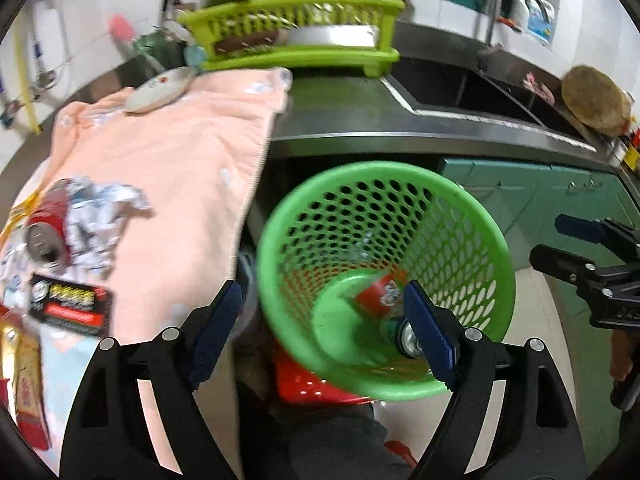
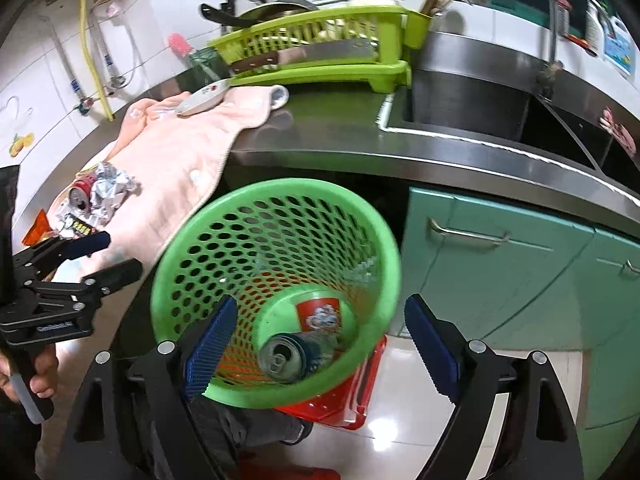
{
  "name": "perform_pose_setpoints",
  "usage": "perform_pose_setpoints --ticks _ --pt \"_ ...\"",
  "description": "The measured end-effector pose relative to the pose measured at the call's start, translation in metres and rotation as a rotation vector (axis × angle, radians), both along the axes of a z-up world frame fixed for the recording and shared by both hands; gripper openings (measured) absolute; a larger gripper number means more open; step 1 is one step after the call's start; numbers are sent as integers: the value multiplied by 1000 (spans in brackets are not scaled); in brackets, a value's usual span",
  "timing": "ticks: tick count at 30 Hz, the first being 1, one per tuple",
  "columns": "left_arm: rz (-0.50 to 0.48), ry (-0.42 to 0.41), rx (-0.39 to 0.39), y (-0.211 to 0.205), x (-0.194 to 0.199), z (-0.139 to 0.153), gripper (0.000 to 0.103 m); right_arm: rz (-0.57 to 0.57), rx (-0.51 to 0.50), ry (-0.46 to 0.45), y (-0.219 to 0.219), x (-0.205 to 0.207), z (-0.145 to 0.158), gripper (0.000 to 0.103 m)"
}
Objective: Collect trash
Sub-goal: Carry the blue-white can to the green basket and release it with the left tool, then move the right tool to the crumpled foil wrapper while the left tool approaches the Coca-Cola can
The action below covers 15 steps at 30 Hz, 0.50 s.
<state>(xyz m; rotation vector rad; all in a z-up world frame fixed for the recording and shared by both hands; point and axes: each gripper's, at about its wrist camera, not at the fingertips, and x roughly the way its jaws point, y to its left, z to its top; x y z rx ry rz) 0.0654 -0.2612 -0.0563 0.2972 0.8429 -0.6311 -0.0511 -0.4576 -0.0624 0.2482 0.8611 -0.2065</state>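
the green perforated basket point(image 1: 384, 272) stands below the counter edge, tilted so its mouth faces both cameras, seated on a red stool or crate point(image 2: 348, 404); the left gripper point(image 1: 326, 332) hangs over its near rim with fingers spread wide and nothing between the pads; in the left wrist view the right pad overlaps the basket's lower wall, the left pad lies outside the rim; the right gripper point(image 2: 320, 344) is likewise wide apart and empty, its left pad over the basket wall, its right pad clear of the rim over the floor.

inside the basket lie two things: one can point(image 2: 282, 356) on its side, open top toward the camera, and one red printed cup point(image 2: 320, 314) just behind it, touching or nearly so.

on the counter, well to the left of both grippers, a peach towel point(image 1: 180, 168) carries the remaining trash: one red can point(image 1: 46, 232) lying down, one crumpled foil wad point(image 1: 100, 220) against it, one black and red packet point(image 1: 70, 302) just below; more wrappers sit at the left edge, too blurred to count; one plate point(image 2: 202, 98) rests at the towel's far end, near one lime dish rack point(image 2: 316, 54).
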Motion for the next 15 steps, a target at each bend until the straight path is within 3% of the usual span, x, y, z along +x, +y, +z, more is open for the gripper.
perform_pose_setpoints --ticks 15 --pt "273 -105 -73 145 13 43 82 233 25 -39 98 76 24 82"
